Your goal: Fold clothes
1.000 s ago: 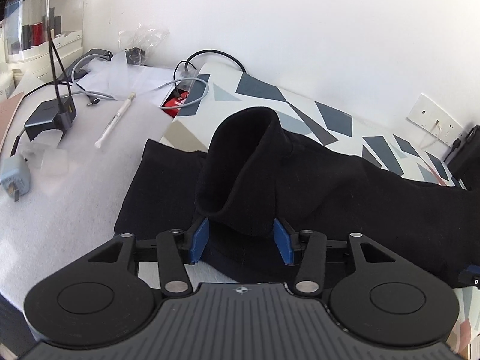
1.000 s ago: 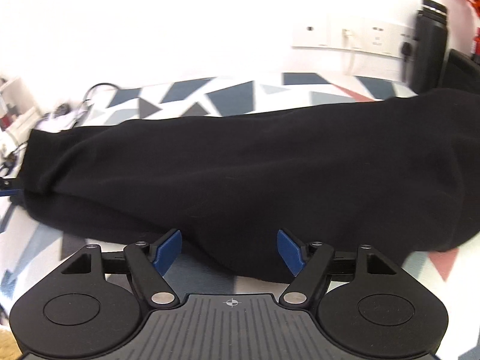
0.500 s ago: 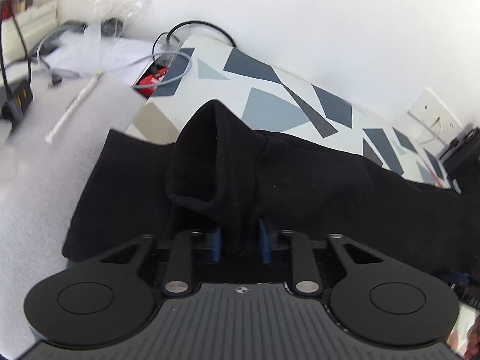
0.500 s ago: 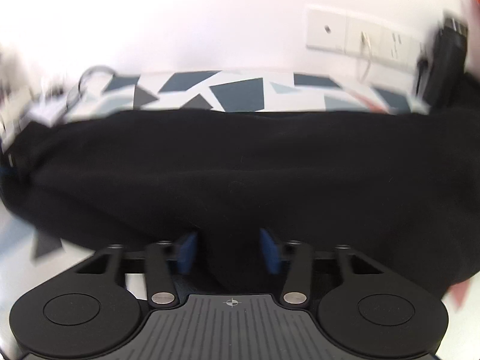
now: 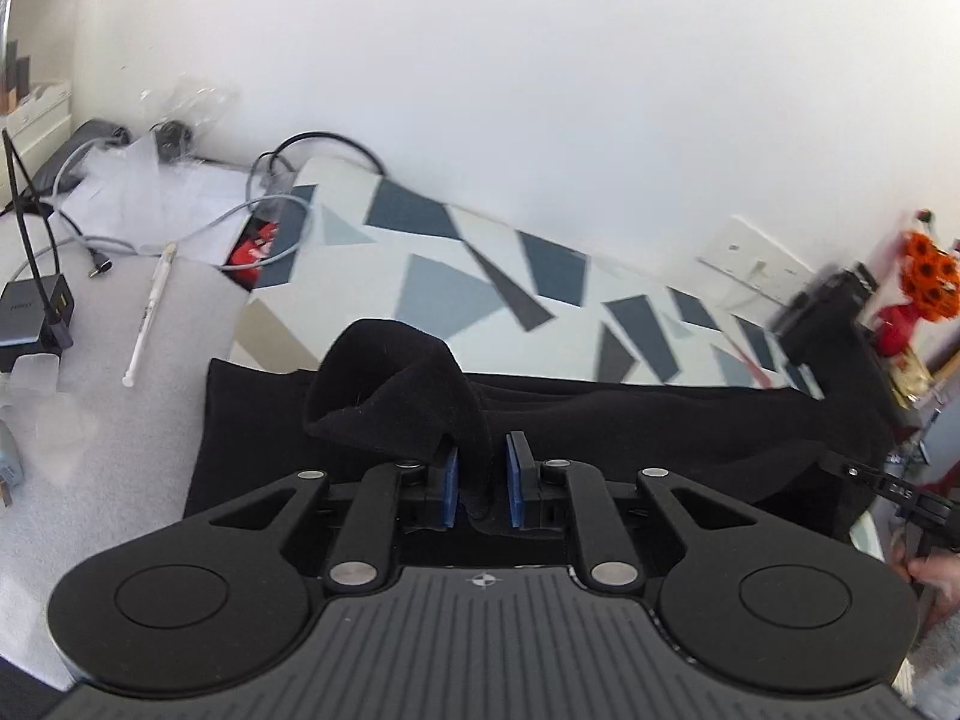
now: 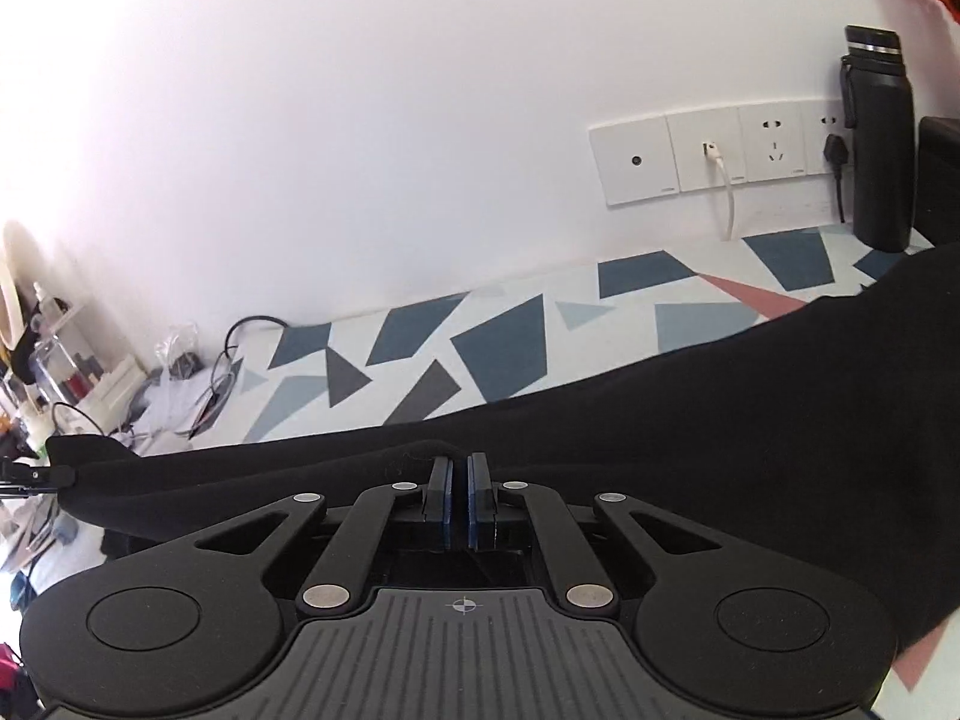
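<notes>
While pinching black garment (image 5: 600,420) | left gripper (image 5: 482,487) clamped | right gripper (image 6: 459,495) clamped

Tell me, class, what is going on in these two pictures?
A person is folding a black garment on a table with a geometric-patterned cloth, using a handheld gripper in each hand. The left gripper is shut on a bunched end of the fabric. The right gripper is pinched shut on the garment's edge further along. Both ends are gripped and raised a little, so the fold looks ready to be carried over. Cables lie at the table's far end.
</notes>
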Tool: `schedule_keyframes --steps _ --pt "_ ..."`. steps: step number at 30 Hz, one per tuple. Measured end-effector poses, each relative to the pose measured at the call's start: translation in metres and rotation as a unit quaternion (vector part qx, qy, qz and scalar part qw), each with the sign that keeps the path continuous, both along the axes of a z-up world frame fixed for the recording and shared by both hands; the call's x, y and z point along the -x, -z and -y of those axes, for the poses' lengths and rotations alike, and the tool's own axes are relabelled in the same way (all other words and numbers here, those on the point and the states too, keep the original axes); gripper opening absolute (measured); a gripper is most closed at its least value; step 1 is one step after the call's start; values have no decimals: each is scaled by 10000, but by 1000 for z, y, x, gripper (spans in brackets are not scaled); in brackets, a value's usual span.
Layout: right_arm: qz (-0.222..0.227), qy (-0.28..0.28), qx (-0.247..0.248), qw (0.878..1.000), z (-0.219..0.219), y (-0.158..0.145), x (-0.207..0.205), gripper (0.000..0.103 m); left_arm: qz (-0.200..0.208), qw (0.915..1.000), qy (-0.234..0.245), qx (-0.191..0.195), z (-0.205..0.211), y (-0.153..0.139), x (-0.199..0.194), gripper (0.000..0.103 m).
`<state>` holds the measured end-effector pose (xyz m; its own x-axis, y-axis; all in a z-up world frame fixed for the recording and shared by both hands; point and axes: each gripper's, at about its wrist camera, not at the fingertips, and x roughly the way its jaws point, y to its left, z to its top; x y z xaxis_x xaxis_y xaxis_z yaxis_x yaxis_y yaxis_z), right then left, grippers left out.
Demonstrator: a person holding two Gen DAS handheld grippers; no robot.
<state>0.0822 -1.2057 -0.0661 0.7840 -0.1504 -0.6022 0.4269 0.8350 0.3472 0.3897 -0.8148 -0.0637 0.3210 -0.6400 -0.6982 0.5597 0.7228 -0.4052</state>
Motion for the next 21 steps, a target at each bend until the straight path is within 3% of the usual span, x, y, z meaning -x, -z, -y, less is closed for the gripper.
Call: schedule_keyframes --steps 2,3,4,5,8,11,12,15,17,21 --pt "-269 98 70 9996 4 13 -25 10 -29 9989 -448 -94 11 21 -17 26" --pt "-500 288 127 9983 5 23 -39 28 -10 9975 -694 -132 16 31 -24 45" --pt "-694 510 194 9961 6 32 -50 39 31 9956 -928 -151 20 38 -31 72" --pt "-738 751 214 9942 6 37 -55 39 86 9941 -1076 -114 22 39 -33 79" --pt "-415 1124 -212 9926 9 40 -53 39 75 9937 -1115 128 21 33 -36 82" --pt "-158 1078 -477 9929 11 34 -36 51 -61 9956 -913 212 11 32 -29 83" --pt "-107 1090 -498 9927 10 32 -28 56 -180 9955 -902 233 5 36 -27 82" --pt "32 1303 -952 9869 17 33 4 57 -635 9920 -986 469 -15 52 -19 81" --pt "168 1573 -1425 9771 23 39 28 57 -876 9879 -1088 675 -28 61 -12 81" --pt "527 2073 -2533 9434 30 61 68 57 -1130 9827 -1115 959 -42 69 3 81"
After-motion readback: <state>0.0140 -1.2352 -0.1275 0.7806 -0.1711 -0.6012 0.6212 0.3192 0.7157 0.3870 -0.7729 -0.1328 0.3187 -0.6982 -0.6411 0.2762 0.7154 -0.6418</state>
